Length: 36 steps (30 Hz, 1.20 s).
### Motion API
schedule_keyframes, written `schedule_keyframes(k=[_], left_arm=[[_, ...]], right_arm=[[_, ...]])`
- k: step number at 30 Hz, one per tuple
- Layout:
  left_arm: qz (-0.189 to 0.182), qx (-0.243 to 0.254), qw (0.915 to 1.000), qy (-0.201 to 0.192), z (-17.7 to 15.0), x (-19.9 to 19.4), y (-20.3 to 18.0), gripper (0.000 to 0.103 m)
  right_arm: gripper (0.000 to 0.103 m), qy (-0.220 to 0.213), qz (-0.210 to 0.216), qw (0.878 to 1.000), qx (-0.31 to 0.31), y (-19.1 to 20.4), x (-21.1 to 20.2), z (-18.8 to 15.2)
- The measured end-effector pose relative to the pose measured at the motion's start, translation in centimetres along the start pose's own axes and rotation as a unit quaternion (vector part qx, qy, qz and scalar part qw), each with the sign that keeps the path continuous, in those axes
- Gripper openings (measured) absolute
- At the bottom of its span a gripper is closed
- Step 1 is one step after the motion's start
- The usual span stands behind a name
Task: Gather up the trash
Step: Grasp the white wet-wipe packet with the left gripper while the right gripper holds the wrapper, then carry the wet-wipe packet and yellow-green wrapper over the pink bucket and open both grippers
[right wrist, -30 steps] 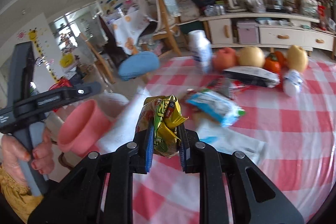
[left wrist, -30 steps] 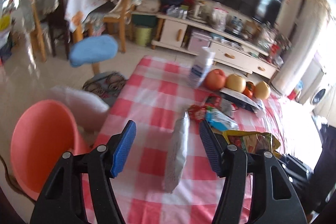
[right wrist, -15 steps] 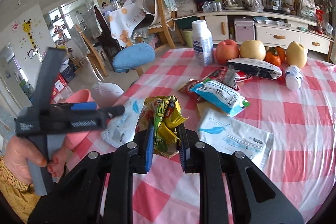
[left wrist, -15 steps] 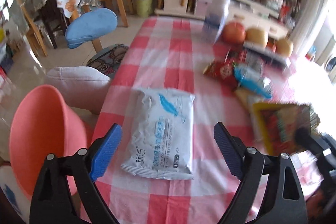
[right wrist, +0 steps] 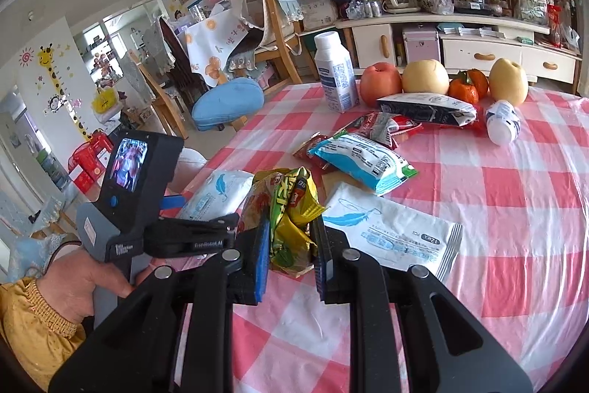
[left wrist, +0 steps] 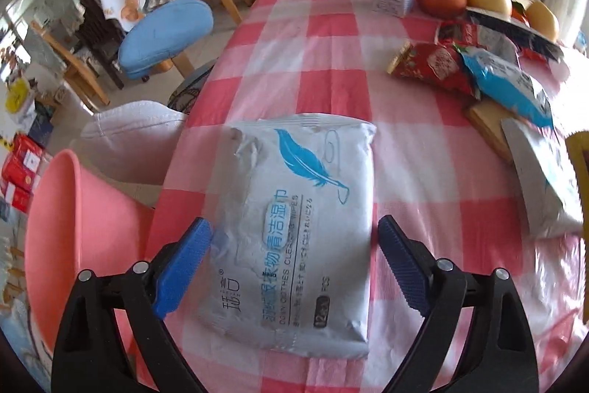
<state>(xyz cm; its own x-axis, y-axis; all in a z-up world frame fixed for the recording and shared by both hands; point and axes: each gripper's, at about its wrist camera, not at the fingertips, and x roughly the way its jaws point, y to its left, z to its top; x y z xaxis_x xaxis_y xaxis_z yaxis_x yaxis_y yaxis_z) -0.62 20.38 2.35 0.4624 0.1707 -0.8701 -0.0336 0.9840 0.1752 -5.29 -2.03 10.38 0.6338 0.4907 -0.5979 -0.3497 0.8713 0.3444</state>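
Note:
A white wet-wipes pack with a blue feather lies flat near the left edge of the red-checked table. My left gripper points down over it. Its jaws are closing, one blue pad on each side of the pack, neither pressing on it. The right wrist view shows the same pack, with the hand-held left gripper beside it. My right gripper is shut on a crumpled yellow snack wrapper, held just above the cloth. A pink bin stands below the table's left edge.
A second wipes pack, a blue snack bag and red wrappers lie mid-table. Farther back stand a white carton, fruit and a small bottle on its side. A blue-seated chair is beyond the left edge.
My left gripper has dropped and tilted down toward the wipes pack while its jaws spread wide; the pack went from standing on edge to lying flat. The right gripper sank slightly, still gripping the wrapper.

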Motion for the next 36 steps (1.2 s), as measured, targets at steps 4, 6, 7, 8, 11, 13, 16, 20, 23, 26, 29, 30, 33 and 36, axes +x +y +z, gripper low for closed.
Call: schedule_keyframes(k=[4, 6, 7, 8, 11, 13, 16, 20, 23, 26, 29, 30, 33, 36], left_arm=[[-0.017, -0.010, 0.9998, 0.002, 0.0, -0.1, 0.2, 0.075], [-0.022, -0.013, 0.9997, -0.003, 0.0, -0.5, 0.2, 0.069], [-0.029, -0.019, 0.9994, -0.009, 0.1, -1.0, 0.4, 0.066], [-0.037, -0.025, 0.9989, -0.014, 0.2, -1.5, 0.6, 0.061], [-0.081, -0.069, 0.9942, -0.021, 0.3, -2.8, 2.3, 0.053], [-0.099, -0.087, 0.9910, -0.022, 0.2, -3.2, 3.2, 0.052], [-0.116, -0.105, 0.9874, -0.024, 0.0, -3.5, 4.1, 0.051], [-0.136, -0.125, 0.9820, -0.038, -0.1, -4.5, 5.5, 0.050], [-0.142, -0.140, 0.9784, -0.055, 0.0, -5.7, 6.8, 0.050], [-0.147, -0.162, 0.9728, -0.076, -0.1, -7.4, 8.7, 0.050], [-0.139, -0.189, 0.9666, -0.103, -0.5, -9.4, 11.5, 0.050], [-0.132, -0.200, 0.9644, -0.111, -0.7, -10.0, 12.6, 0.050], [-0.116, -0.236, 0.9559, -0.131, -1.4, -11.2, 16.1, 0.050], [-0.102, -0.273, 0.9468, -0.136, -2.2, -11.5, 19.2, 0.050]], right_arm=[[0.022, 0.003, 0.001, 1.000, 0.003, -0.1, 0.2, -0.1], [0.022, 0.004, 0.002, 1.000, 0.000, 0.2, 0.3, -0.2], [0.022, 0.005, 0.002, 1.000, -0.002, 0.3, 0.4, -0.2], [0.022, 0.005, 0.003, 1.000, -0.005, 0.5, 0.4, -0.2], [0.022, 0.009, 0.008, 1.000, -0.011, 1.4, 0.6, -0.2], [0.022, 0.012, 0.011, 1.000, -0.018, 2.2, 0.8, -0.3], [0.022, 0.015, 0.012, 0.999, -0.025, 3.0, 1.1, -0.3], [0.022, 0.015, 0.011, 0.999, -0.034, 4.1, 1.3, -0.2], [0.022, 0.015, 0.016, 0.999, -0.040, 5.1, 1.3, 0.2], [0.021, 0.014, 0.027, 0.998, -0.047, 6.6, 1.5, 0.7], [0.022, 0.014, 0.047, 0.997, -0.058, 8.7, 1.9, 1.3], [0.022, 0.014, 0.054, 0.997, -0.062, 9.4, 2.1, 1.6], [0.022, 0.014, 0.084, 0.993, -0.081, 12.8, 3.0, 2.6], [0.022, 0.014, 0.114, 0.988, -0.100, 16.4, 4.3, 3.6]])
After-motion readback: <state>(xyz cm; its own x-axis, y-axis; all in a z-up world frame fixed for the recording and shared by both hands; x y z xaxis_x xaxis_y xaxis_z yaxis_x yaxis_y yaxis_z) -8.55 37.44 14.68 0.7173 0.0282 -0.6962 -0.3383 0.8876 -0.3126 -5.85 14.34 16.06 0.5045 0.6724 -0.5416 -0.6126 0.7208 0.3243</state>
